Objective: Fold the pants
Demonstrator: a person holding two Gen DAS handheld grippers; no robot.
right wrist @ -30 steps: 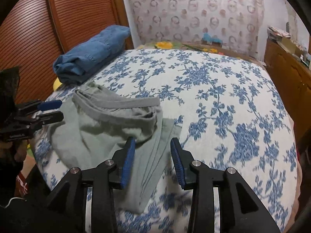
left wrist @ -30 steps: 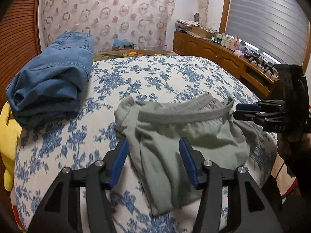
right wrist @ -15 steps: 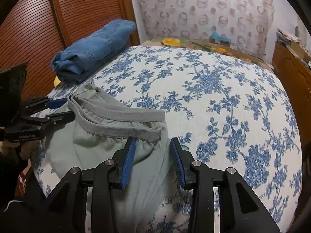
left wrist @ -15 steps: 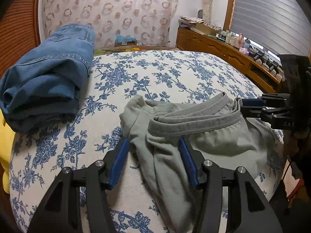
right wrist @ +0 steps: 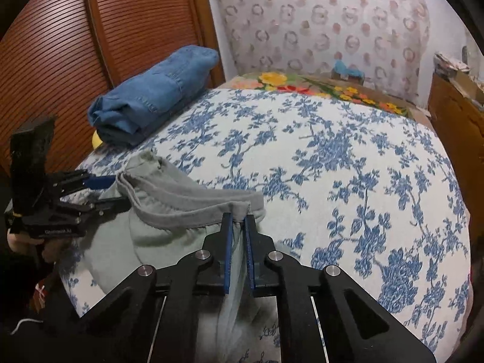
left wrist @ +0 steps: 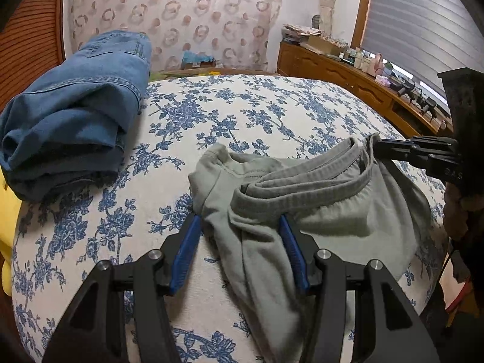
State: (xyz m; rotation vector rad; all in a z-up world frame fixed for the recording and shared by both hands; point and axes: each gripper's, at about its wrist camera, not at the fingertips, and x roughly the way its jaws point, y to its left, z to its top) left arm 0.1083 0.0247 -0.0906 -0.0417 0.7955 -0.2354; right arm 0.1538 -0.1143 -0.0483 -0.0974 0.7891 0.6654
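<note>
Left wrist view: grey pants [left wrist: 317, 211] bunched on floral bed [left wrist: 242, 115]; my left gripper [left wrist: 239, 251] fingers apart, straddling the cloth, not pinching. Right wrist view: my right gripper [right wrist: 239, 242] fingers just closed, clamping the waistband [right wrist: 193, 208]; folded jeans [right wrist: 151, 93] beyond.

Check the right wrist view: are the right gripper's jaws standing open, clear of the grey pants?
No, the right gripper is shut on the waistband of the grey pants, cloth pinched between its blue pads.

Grey pants [left wrist: 317, 208] lie bunched between the left hand-held gripper [left wrist: 239, 227] pads.
</note>
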